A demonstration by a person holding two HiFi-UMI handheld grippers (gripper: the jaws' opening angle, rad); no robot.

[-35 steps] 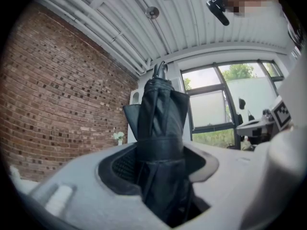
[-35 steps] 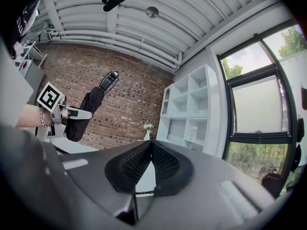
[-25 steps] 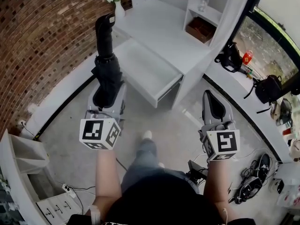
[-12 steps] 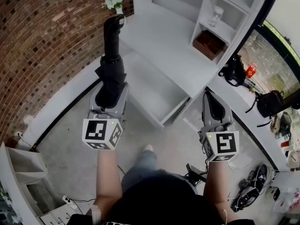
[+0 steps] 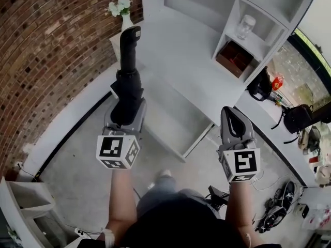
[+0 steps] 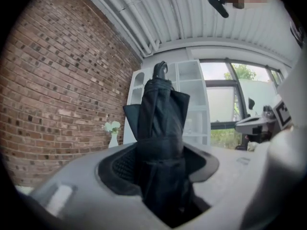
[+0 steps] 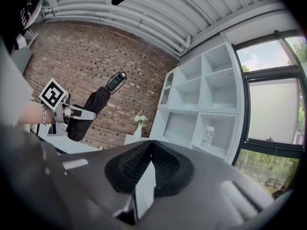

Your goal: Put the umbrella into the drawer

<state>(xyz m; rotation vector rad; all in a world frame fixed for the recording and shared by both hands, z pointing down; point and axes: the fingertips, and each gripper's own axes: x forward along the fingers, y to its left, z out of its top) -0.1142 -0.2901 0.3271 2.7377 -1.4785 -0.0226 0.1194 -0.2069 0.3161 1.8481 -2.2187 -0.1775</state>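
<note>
A folded black umbrella [image 5: 128, 81] sticks forward out of my left gripper [image 5: 125, 115], whose jaws are shut on its canopy end; its handle [image 5: 130, 37] reaches over the white desk's edge. In the left gripper view the umbrella [image 6: 160, 143] fills the gap between the jaws. The open white drawer [image 5: 168, 115] lies just right of the umbrella, pulled out of the desk [image 5: 186, 50]. My right gripper [image 5: 231, 122] hovers right of the drawer's front corner, jaws shut with nothing between them [image 7: 146, 159]. From the right gripper view the umbrella [image 7: 93, 111] shows at the left against the brick wall.
A white vase with flowers [image 5: 124, 14] stands at the desk's back left by the brick wall [image 5: 46, 61]. A shelf unit [image 5: 243, 25] with a glass jar and a brown box rises at the right. Bags and cables lie on the floor at the right [image 5: 289, 118].
Both grippers have moved forward toward the desk with the umbrella; the drawer and desk now sit closer and lower in the head view. The jaws' states stay the same.
</note>
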